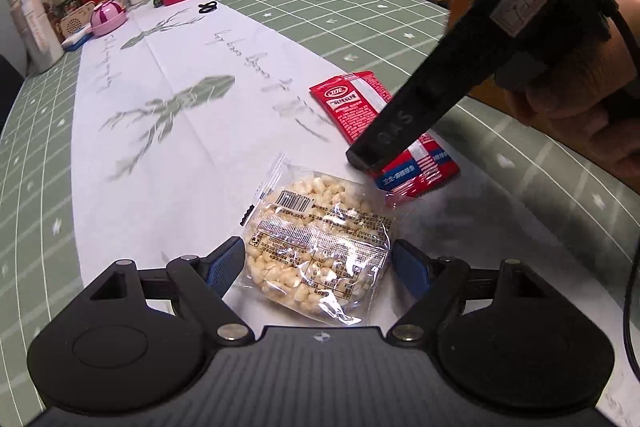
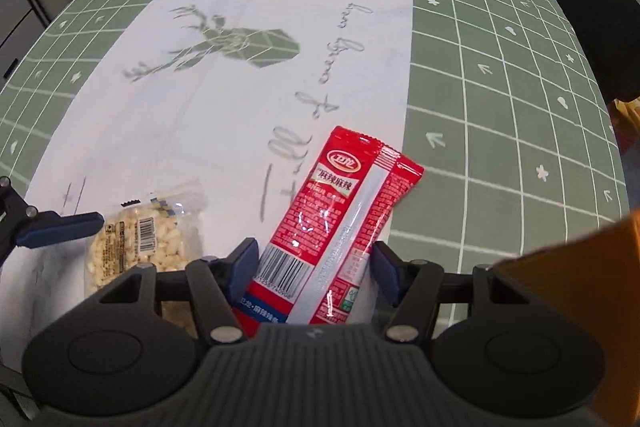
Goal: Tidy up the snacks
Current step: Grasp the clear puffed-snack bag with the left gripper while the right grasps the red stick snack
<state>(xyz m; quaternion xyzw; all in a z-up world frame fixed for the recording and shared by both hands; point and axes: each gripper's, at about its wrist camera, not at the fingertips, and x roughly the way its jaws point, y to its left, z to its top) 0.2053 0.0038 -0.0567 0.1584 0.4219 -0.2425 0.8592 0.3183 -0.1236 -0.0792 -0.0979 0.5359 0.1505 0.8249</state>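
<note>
While both grippers sit low over the white table runner [image 1: 192, 155], each has a snack lying between its spread fingers. The left gripper [image 1: 318, 261] has its blue-padded jaws apart on either side of a clear puffed rice packet [image 1: 316, 247], which lies flat on the runner; whether the pads touch the wrapper I cannot tell. Ahead of it and to its right lies a red snack packet [image 1: 352, 103], partly covered by the black body of the right gripper [image 1: 362, 157], which a hand [image 1: 580, 107] holds. From the right wrist view, the right gripper [image 2: 311, 259] also has its jaws apart, with the red snack packet [image 2: 340, 211] running lengthwise between them and out ahead, its far end over the edge where the runner meets the green grid tablecloth [image 2: 500, 87]. The puffed rice packet [image 2: 140, 243] lies just to this gripper's left, beside one blue finger of the left gripper [image 2: 60, 229]. An orange box [image 2: 580, 307] stands close on the right gripper's right.
</note>
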